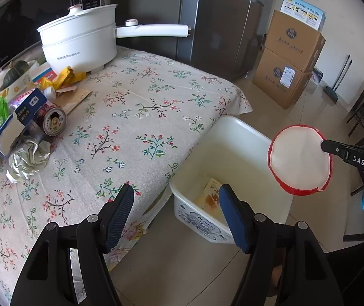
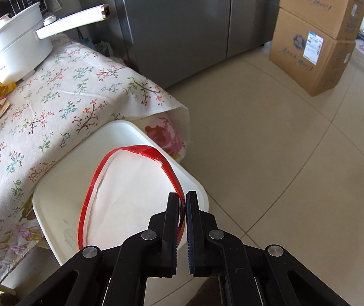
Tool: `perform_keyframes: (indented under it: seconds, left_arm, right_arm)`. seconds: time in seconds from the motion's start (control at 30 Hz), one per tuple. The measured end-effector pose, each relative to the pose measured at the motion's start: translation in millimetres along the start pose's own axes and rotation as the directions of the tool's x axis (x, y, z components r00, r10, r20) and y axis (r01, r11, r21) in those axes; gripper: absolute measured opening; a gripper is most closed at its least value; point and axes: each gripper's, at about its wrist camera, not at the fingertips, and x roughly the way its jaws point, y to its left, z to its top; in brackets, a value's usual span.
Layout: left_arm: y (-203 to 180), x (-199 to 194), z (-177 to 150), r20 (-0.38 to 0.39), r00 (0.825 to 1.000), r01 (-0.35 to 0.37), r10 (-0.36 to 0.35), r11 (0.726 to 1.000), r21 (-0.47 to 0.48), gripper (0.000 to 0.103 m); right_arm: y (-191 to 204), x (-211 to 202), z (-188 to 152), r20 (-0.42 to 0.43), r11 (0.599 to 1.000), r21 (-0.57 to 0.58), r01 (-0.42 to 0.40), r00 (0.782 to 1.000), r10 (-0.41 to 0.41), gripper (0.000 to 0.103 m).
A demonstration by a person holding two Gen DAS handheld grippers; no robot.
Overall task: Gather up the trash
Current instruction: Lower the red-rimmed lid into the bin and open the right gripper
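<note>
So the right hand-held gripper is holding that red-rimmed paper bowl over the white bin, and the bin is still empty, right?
Not quite. The right hand-held gripper does hold the red-rimmed bowl over the white bin, but the bin is not empty: the left wrist view shows a yellow packet already lying in it.

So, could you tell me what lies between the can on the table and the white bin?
Only bare floral tablecloth lies between the can and the white bin, in the left wrist view.

A floral-clothed table point(image 1: 141, 117) carries a white pot point(image 1: 80, 43), with a tipped can point(image 1: 53, 121) and crumpled wrapper point(image 1: 27, 156) nearer than the pot.
</note>
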Motion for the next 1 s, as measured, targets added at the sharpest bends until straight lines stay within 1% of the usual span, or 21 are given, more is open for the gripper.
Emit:
perform_keyframes:
  seconds: [0.13,0.23,0.3,0.33,0.37,0.5,0.57,0.73,0.9,1.0]
  left_arm:
    - [7.1,-5.5,-1.9,0.001,1.0,-0.009,0.009,1.0,-0.012,0.072]
    - [11.5,-9.8,-3.1,0.001,1.0,-0.014,0.014,1.0,-0.018,0.072]
    - [14.5,-12.5,-3.7,0.002,1.0,-0.017,0.017,1.0,-0.021,0.072]
    - [15.8,-13.7,-3.8,0.004,1.0,-0.017,0.017,1.0,-0.024,0.072]
    - [17.8,-15.5,-4.4,0.006,1.0,-0.016,0.016,1.0,-0.027,0.072]
    - [23.9,-21.3,-4.2,0.011,1.0,-0.016,0.016,0.999,-0.04,0.072]
    - [26.7,-23.5,-4.3,0.012,1.0,-0.015,0.016,0.999,-0.043,0.072]
    - [36.6,-31.3,-4.7,0.017,0.999,-0.027,0.028,0.998,-0.053,0.072]
    - [57.4,-44.8,-3.5,0.029,0.998,-0.055,0.057,0.995,-0.081,0.072]
    - [76.6,-54.2,-2.4,0.033,0.995,-0.087,0.091,0.99,-0.109,0.072]
  right_arm:
    - [4.1,5.8,2.0,-0.004,1.0,-0.001,0.004,1.0,-0.004,0.005]
    - [4.1,9.7,3.8,-0.003,1.0,0.016,0.003,1.0,-0.003,0.01]
    - [3.0,11.8,5.0,-0.013,0.999,0.038,-0.002,1.0,0.003,0.027]
    - [2.8,11.1,5.3,-0.01,0.999,0.05,-0.007,1.0,0.007,0.046]
    - [2.9,9.7,5.5,-0.002,0.998,0.055,-0.013,1.0,0.013,0.055]
    - [9.6,5.3,6.2,0.009,0.999,0.03,-0.014,1.0,0.014,0.057]
    - [13.0,5.1,5.6,0.007,1.0,0.021,-0.02,1.0,0.019,0.061]
    - [24.5,3.3,5.6,0.011,1.0,-0.012,-0.023,1.0,0.023,0.065]
    - [38.1,-1.1,10.2,0.023,0.999,-0.031,-0.04,0.999,0.041,0.07]
    - [49.5,-3.5,14.7,0.024,0.998,-0.044,-0.055,0.998,0.056,0.072]
